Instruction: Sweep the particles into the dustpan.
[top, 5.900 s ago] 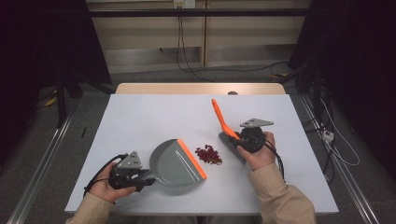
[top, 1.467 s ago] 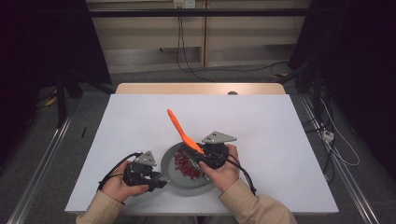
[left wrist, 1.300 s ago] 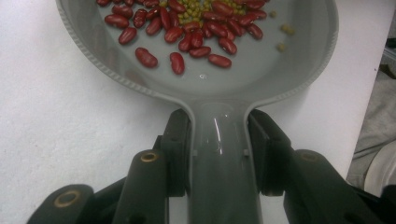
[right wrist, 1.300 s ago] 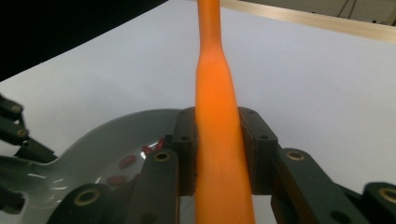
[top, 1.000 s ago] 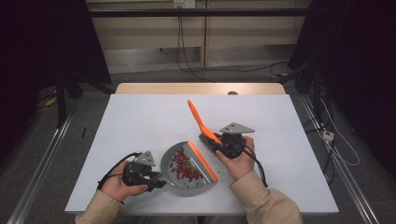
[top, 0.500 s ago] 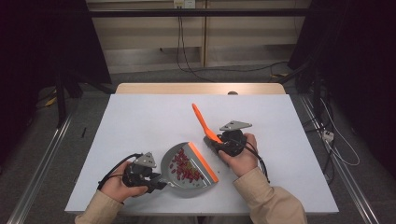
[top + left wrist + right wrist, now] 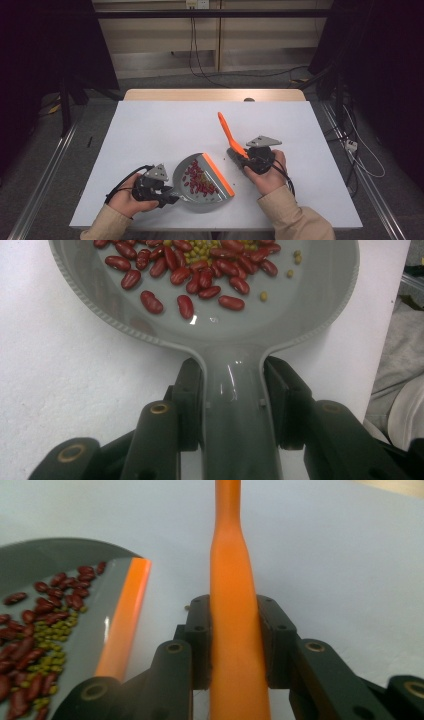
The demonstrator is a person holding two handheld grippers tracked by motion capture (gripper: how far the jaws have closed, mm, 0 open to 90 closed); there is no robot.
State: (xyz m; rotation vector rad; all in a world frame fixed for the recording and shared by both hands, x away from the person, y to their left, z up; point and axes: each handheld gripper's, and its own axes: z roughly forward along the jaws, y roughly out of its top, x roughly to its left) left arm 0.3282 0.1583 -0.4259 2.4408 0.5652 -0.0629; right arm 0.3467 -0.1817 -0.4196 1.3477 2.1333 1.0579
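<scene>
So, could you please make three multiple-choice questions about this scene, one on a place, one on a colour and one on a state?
1. Where are the red kidney beans?
A. Scattered on the table
B. Inside the grey dustpan
C. On the floor

2. What colour is the strip along the dustpan's front edge?
A. Orange
B. Blue
C. White

3. How is the left gripper?
A. Open above the table
B. Lying loose, apart from the dustpan
C. Shut on the dustpan's handle

Answers:
1. B, as the high view and the left gripper view show the beans, with small green ones, in the pan.
2. A, as the edge matches the orange brush handle held in the right gripper.
3. C, as both pads press on the handle's sides.
</scene>
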